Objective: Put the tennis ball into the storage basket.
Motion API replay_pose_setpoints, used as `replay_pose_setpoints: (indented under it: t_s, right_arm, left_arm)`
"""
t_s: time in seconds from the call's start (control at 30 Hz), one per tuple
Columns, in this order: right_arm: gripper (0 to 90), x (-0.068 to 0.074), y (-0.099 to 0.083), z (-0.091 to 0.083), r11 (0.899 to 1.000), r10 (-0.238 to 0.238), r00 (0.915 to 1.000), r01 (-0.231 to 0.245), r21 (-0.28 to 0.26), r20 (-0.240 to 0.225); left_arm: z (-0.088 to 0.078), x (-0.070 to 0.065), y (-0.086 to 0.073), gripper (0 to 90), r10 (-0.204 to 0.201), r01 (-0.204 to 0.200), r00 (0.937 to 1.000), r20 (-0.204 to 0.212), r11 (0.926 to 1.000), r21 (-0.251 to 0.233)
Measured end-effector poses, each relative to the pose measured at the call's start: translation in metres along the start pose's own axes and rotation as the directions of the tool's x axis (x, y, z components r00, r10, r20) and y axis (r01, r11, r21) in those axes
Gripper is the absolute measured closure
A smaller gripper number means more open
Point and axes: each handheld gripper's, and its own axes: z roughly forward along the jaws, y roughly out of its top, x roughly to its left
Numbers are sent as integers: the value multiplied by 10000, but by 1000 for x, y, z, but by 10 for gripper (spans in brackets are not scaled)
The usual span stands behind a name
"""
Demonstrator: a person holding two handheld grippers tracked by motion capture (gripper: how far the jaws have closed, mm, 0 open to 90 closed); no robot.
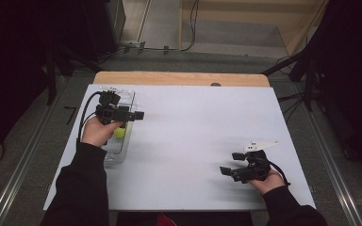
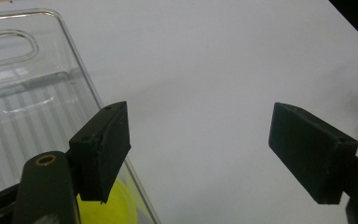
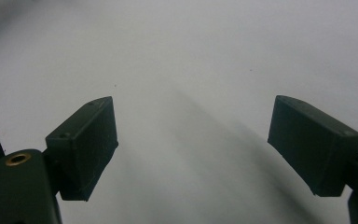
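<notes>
at table's left, clear bin (image 1: 119,143), yellow ball (image 1: 119,132) inside

A clear plastic bin (image 1: 122,146) lies lengthwise near the white surface's (image 1: 193,141) left edge, holding a yellow-green ball (image 1: 119,133).

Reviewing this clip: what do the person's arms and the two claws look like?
Both arms wear dark long sleeves. Each hand grips a black claw: the left claw trails a black cable, and the right claw carries a pale three-cornered plate on top. The flat black pads are rectangular, with a brass-ringed hole below one.
</notes>
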Motion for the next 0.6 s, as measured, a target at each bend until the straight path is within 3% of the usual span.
replay_pose_setpoints:
  t_s: [0.6]
  right_arm:
    - [137, 3, 0, -1, 9999, -104, 9999, 104, 3, -6]
  left_arm:
    - [6, -26, -7, 215, 553, -565, 9966, 608, 9982, 178]
